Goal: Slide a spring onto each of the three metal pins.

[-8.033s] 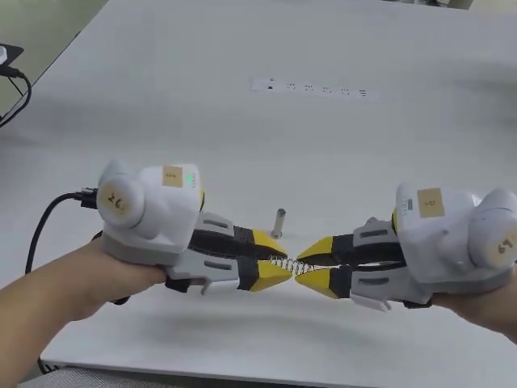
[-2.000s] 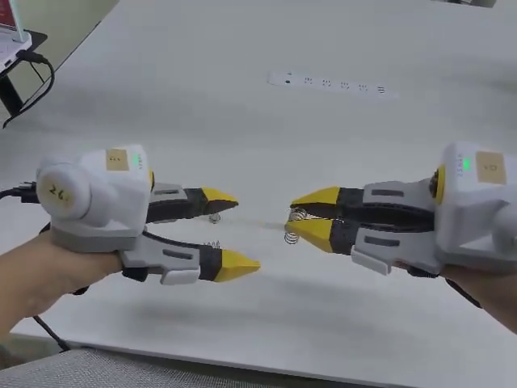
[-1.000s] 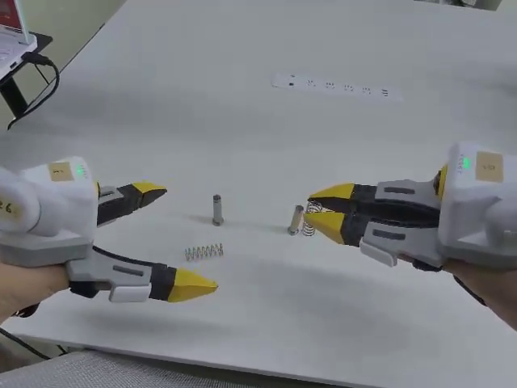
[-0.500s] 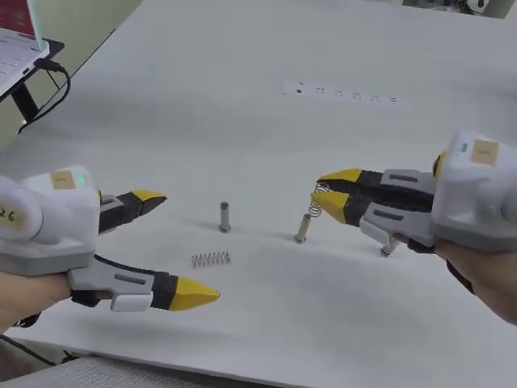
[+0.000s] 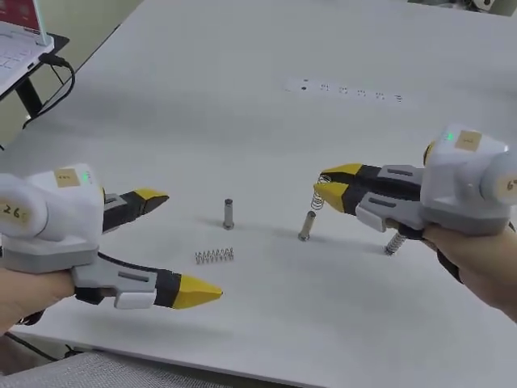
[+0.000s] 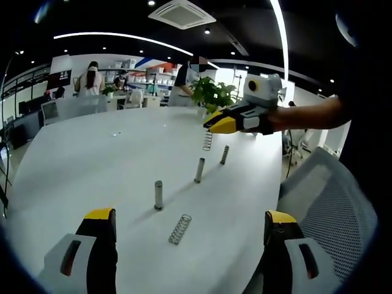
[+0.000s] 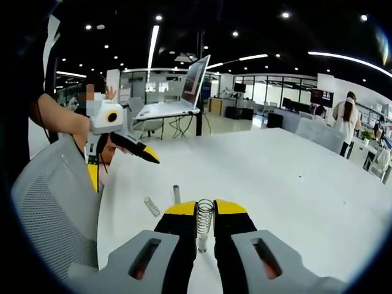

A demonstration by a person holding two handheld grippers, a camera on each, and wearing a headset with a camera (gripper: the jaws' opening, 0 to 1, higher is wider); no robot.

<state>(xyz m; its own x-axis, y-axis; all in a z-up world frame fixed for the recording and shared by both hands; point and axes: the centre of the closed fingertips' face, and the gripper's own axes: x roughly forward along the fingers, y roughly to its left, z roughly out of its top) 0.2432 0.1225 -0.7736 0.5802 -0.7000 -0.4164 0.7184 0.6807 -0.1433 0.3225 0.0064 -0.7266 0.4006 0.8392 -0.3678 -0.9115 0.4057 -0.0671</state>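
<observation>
Spring [image 5: 317, 199] hangs pinched between the right gripper's [image 5: 323, 185] narrowed jaws, just above the middle pin [image 5: 306, 225]. A second spring [image 5: 214, 256] lies flat near the left pin [image 5: 229, 213]. A third spring [image 5: 395, 241] rings the right pin [image 5: 390, 251]. The left gripper [image 5: 191, 244] is spread wide near the table's [image 5: 242, 97] front edge. Bare tabletop runs back to a power strip [image 5: 342, 90].

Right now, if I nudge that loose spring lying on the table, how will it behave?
The loose spring lies on its side on the smooth table, so it will probably roll. Its thin open coils look light and squashy, so a hard pinch would likely compress it.
</observation>
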